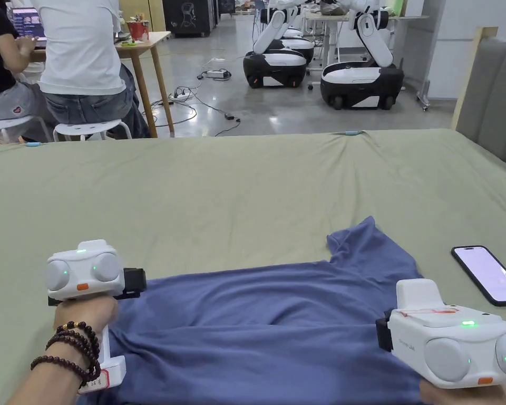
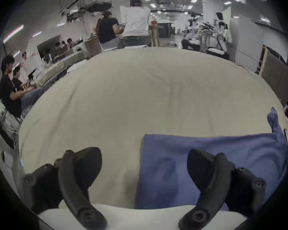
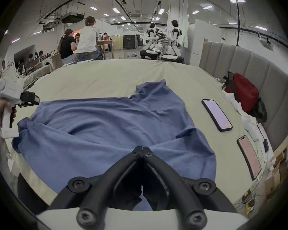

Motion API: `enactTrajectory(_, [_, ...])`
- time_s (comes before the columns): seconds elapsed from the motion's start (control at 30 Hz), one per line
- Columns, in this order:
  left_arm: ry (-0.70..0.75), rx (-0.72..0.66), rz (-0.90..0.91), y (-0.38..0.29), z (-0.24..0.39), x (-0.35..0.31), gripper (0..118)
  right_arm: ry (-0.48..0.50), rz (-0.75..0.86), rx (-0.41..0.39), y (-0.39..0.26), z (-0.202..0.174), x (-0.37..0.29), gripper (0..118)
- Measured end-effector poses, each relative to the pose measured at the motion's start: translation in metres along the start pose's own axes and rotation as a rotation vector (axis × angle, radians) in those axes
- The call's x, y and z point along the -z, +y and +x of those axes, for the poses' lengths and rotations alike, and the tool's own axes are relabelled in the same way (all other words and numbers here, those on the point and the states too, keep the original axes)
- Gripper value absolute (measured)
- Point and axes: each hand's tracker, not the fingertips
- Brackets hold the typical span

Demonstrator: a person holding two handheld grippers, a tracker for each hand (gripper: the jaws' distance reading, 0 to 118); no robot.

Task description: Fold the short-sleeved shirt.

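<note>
Bare bed sheet (image 1: 220, 195) beyond the shirt (image 1: 268, 327), phone (image 1: 489, 274) lying right of it

The bed (image 1: 246, 184) is viewed from above by the head camera, facing the room. It is seen low and close from each claw's camera; the blue shirt (image 3: 106, 125) is shared.

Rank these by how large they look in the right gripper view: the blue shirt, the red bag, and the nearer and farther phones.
1. Blue shirt, by far.
2. Red bag.
3. The farther phone and the nearer phone look alike in size; nearness and lens bending leave them unranked.
</note>
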Motion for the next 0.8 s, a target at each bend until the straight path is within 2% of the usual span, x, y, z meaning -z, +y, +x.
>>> enactTrajectory(0.1, [0.025, 0.030, -0.048, -0.006, 0.012, 0.017, 101, -0.002, -0.020, -0.004, 0.003, 0.001, 0.014, 0])
enactTrajectory(0.23, [0.028, 0.048, -0.021, -0.020, 0.024, 0.018, 80, -0.006, -0.027, -0.002, 0.009, 0.002, 0.024, 0])
enactTrajectory(0.27, [0.016, 0.061, -0.012, -0.019, 0.026, 0.013, 63, -0.006, -0.027, -0.003, 0.013, 0.003, 0.026, 0])
enactTrajectory(0.3, [-0.042, 0.076, 0.008, -0.015, 0.026, 0.014, 40, -0.003, -0.025, -0.005, 0.018, 0.003, 0.027, 0])
enactTrajectory(0.33, [-0.055, 0.073, 0.021, -0.014, 0.029, 0.008, 1, 0.001, -0.018, -0.009, 0.024, 0.006, 0.030, 0])
enactTrajectory(0.37, [-0.089, 0.079, 0.036, -0.014, 0.031, 0.005, 1, 0.001, -0.012, -0.010, 0.031, 0.009, 0.034, 0])
enactTrajectory(0.47, [-0.054, 0.100, 0.033, -0.012, 0.029, 0.005, 1, 0.045, 0.007, 0.038, 0.063, 0.025, 0.046, 0])
enactTrajectory(0.5, [-0.060, 0.085, 0.035, -0.013, 0.026, 0.004, 1, 0.029, 0.002, 0.036, 0.076, 0.030, 0.050, 1])
enactTrajectory(0.53, [-0.071, 0.059, 0.039, -0.014, 0.023, 0.003, 1, 0.012, -0.007, 0.032, 0.089, 0.035, 0.060, 15])
enactTrajectory(0.57, [-0.079, 0.047, 0.038, -0.012, 0.022, 0.008, 1, -0.015, -0.024, 0.026, 0.102, 0.041, 0.072, 43])
enactTrajectory(0.6, [-0.083, 0.045, 0.040, -0.012, 0.020, 0.007, 1, -0.038, -0.054, 0.039, 0.114, 0.048, 0.087, 79])
enactTrajectory(0.63, [-0.084, 0.045, 0.041, -0.012, 0.020, 0.005, 1, -0.044, -0.086, 0.046, 0.124, 0.054, 0.100, 107])
enactTrajectory(0.67, [-0.086, 0.048, 0.043, -0.012, 0.020, 0.004, 1, -0.050, -0.124, 0.049, 0.131, 0.061, 0.118, 111])
enactTrajectory(0.7, [-0.086, 0.053, 0.044, -0.011, 0.022, 0.003, 1, -0.044, -0.166, 0.048, 0.135, 0.068, 0.133, 105])
enactTrajectory(0.77, [-0.083, 0.065, 0.048, -0.011, 0.022, 0.002, 1, -0.077, -0.234, 0.066, 0.140, 0.079, 0.162, 102])
enactTrajectory(0.8, [-0.082, 0.070, 0.046, -0.011, 0.023, 0.003, 1, -0.088, -0.253, 0.073, 0.140, 0.084, 0.173, 92])
